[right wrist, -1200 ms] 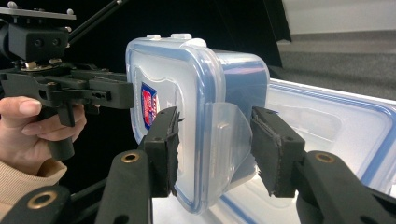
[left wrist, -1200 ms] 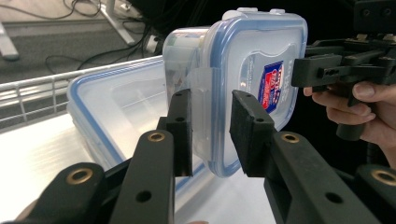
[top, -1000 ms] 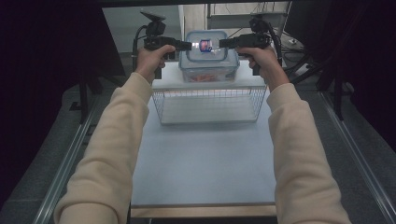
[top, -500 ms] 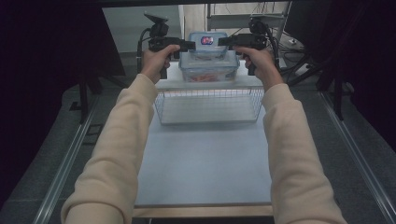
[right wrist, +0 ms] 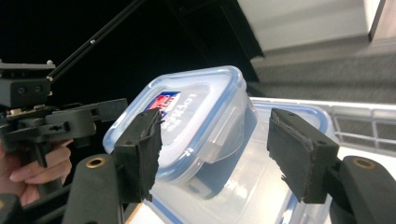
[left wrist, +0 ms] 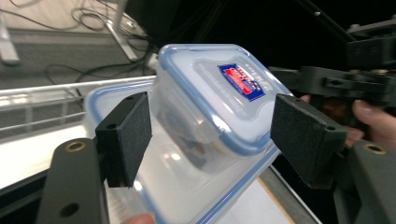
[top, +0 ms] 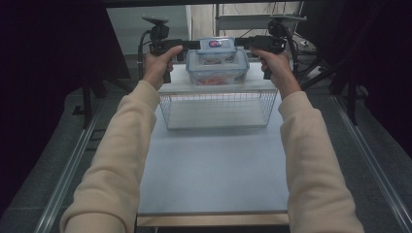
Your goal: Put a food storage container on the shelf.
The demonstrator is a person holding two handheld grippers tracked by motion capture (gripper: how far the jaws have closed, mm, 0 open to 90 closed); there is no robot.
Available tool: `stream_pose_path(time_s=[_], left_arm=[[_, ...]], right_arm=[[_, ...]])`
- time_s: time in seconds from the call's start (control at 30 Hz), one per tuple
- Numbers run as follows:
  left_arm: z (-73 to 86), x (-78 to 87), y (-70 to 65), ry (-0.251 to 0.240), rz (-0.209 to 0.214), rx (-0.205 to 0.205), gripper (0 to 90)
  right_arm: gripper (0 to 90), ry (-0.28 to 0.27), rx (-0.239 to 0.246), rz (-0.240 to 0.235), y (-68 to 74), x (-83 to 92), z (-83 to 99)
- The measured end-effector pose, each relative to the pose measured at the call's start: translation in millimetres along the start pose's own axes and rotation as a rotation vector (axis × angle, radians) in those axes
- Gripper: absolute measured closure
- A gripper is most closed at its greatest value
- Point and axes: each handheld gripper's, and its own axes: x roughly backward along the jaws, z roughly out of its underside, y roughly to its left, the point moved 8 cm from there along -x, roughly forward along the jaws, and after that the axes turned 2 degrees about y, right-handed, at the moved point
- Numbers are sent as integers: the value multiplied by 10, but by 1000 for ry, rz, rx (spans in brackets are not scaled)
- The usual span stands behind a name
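Nearest the person lies the bare pale tabletop [top: 214,165]. Beyond it stands a white wire basket [top: 217,109], and at its far side, on a raised white surface, sits a large clear lidded container [top: 217,70] with something orange inside.

On the large container's lid rests the small clear container [top: 215,46], upright, with its blue-rimmed lid and red-and-blue label facing up. Its long axis runs left to right across the table, from one gripper to the other, in line with the container beneath.

The left gripper [top: 192,45] points in from the left and the right gripper [top: 241,43] from the right, each level and aimed at one short end of the small container. In the left gripper view the two pads [left wrist: 125,135] stand wide on either side of the small container [left wrist: 219,98] with clear gaps, pressing on nothing. The right gripper view shows the same: its pads [right wrist: 299,156] flank the small container [right wrist: 196,116] without touching it. Both sets of jaws have just been opening, with the container end between them.

A second ago both grippers clamped the small container at its ends, holding it just above the large one; now it sits released on the lid, and the hands have barely shifted.
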Motion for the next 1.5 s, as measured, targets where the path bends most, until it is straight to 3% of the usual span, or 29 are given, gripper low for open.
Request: stream_pose_path(time_s=[0.17, 0.3, 0.37, 0.43, 0.5, 0.6, 0.8, 1.0, 1.3, 1.5], left_arm=[[64, 94, 2, -8, -8, -24, 300], [122, 148, 30, -11, -58, -51, 390], [133, 178, 75, -16, -125, -63, 476], [159, 167, 131, 10, -187, -55, 613], [178, 119, 156, 39, -208, -67, 737], [185, 1, 174, 68, -232, -84, 849], [169, -200, 163, 86, -228, -72, 888], [154, -314, 83, 110, -217, -91, 897], [142, -265, 146, 101, -247, -52, 886], [158, -192, 135, 98, -239, -63, 895]], right_arm=[[377, -7, 61, 21, 69, 132, 22], [418, -3, 109, 44, 116, 219, 75], [427, -2, 121, 51, 129, 262, 107], [430, -3, 131, 56, 133, 310, 138], [431, -4, 130, 55, 135, 350, 170], [431, -1, 138, 54, 123, 416, 225], [429, 12, 158, 63, 79, 538, 317], [429, 10, 153, 76, 31, 682, 332], [431, 15, 154, 77, 12, 753, 377], [435, 20, 157, 75, 9, 689, 390]])
